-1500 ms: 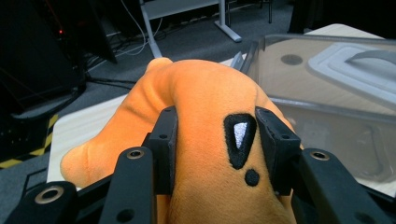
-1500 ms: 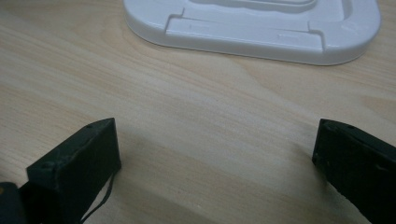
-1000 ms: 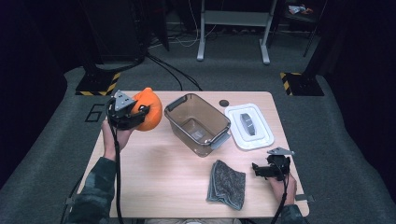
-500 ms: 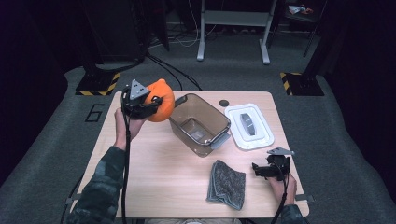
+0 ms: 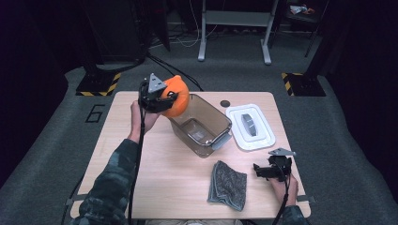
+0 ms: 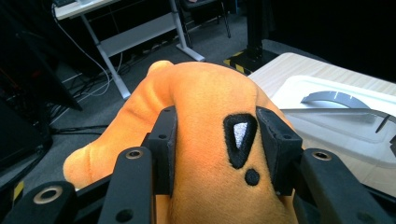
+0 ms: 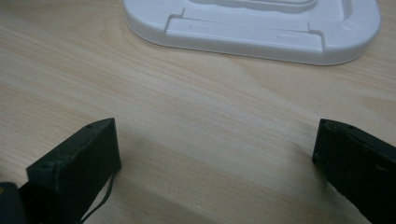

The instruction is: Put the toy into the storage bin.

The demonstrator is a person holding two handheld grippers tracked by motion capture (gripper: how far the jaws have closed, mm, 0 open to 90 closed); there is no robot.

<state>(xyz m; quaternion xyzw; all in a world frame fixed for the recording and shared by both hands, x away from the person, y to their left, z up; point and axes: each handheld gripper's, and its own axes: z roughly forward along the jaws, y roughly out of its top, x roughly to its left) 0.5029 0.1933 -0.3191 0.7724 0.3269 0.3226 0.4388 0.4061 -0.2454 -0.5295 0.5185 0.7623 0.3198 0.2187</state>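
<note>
An orange plush toy (image 5: 177, 96) hangs in the air at the far-left rim of a clear brown plastic bin (image 5: 201, 124), with my left gripper (image 5: 162, 99) shut on it. Seen from the left gripper view, the orange plush toy (image 6: 205, 121) bulges between the two black jaws and shows a stitched black eye. My right gripper (image 5: 264, 170) rests low near the table's front right, jaws wide open over bare wood. Through the right gripper view, the right gripper (image 7: 215, 154) holds nothing.
A white lid (image 5: 249, 125) with a grey handle lies right of the bin; its near edge shows as the white lid (image 7: 252, 25). A folded grey cloth (image 5: 227, 184) lies at the front. A small dark disc (image 5: 225, 103) sits at the far edge.
My left gripper has carried the plush toy rightward and farther back, from the table's left side up to the bin's rim. The right gripper has stayed still.
</note>
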